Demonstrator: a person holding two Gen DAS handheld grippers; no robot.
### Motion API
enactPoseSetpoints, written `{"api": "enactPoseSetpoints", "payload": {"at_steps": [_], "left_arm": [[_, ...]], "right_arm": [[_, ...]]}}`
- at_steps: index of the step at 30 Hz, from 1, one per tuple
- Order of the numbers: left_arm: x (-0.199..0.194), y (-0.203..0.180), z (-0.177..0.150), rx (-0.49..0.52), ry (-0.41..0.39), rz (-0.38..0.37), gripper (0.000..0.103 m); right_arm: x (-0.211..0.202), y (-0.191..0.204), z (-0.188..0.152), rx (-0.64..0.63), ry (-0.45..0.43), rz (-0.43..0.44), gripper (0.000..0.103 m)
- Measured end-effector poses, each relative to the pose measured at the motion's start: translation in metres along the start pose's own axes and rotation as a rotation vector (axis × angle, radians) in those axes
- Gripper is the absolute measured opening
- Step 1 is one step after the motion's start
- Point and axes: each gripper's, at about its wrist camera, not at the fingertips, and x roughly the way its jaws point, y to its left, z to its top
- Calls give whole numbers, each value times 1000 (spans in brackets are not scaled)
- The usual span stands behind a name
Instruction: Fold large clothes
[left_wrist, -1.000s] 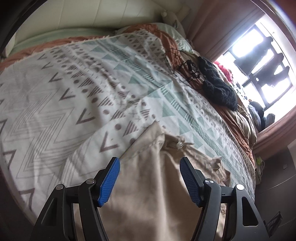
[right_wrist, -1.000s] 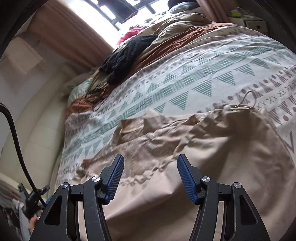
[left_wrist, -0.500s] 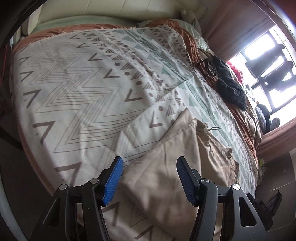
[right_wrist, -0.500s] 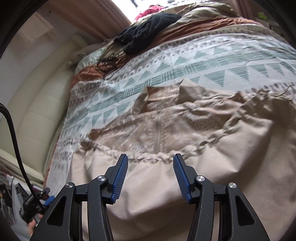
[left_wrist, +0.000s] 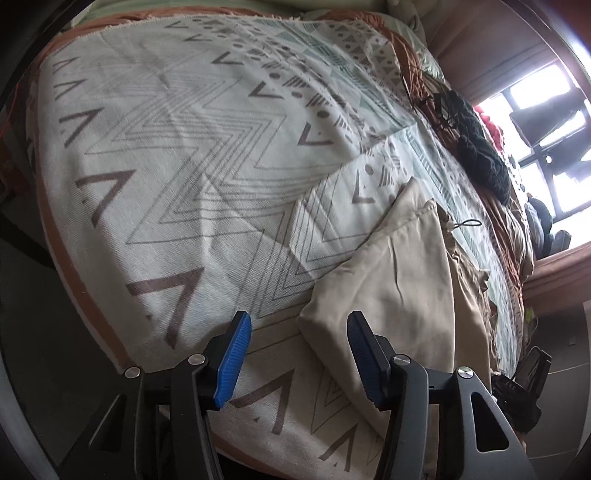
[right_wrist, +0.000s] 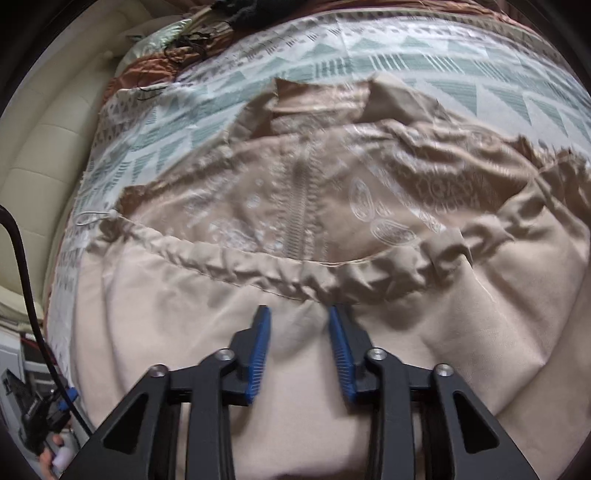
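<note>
Left wrist view showed the left gripper (left_wrist: 299, 354) pointing down at a bed (left_wrist: 192, 155) covered with a patterned blanket. Its 2 blue pads (left_wrist: 231, 363) stood apart and were closing, with the near corner of the beige garment (left_wrist: 391, 280) lying between them but not pressed by either pad. From there the garment ran toward 1 o'clock, flat on the blanket. A dark knit (left_wrist: 480, 147) lay well beyond it at 2 o'clock, near the window (left_wrist: 546, 122).

Right wrist view showed the right gripper (right_wrist: 299, 350) low over the same garment (right_wrist: 177, 332). Its jaws stood narrowly apart and were closing, with plain beige cloth bunched between the pads; whether they already pinched it could not be told. Just past the fingertips, at 12 o'clock, ran the gathered drawstring hem (right_wrist: 288, 269), and beyond that the paisley lining (right_wrist: 388, 206) lay exposed. A black cable (right_wrist: 26, 280) hung at 9 o'clock.
</note>
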Motion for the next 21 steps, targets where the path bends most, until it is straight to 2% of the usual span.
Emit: {"api": "enactPoseSetpoints", "payload": {"at_steps": [2,3,6,13,16,21], "left_arm": [[7,-1,0,-2,12,-8,56],[10,-3,0,-1,14,-3,56],[15,-6,0,2,10,3,56],[14,-5,1,-58,53,-37,56],[13,-2,-4,-94,83,-66,56],[13,-3,-8,-138,117,-122,56]], "right_arm": [[-1,-1,2,3,-4,27,16],[0,-2,3,5,-6,38,6],[1,-9,7,30,-32,71,3],[-32,-12,34,34,-197,128,2],[-25,-7,46,13,-200,115,2],[-5,-19,57,48,-166,95,1]]}}
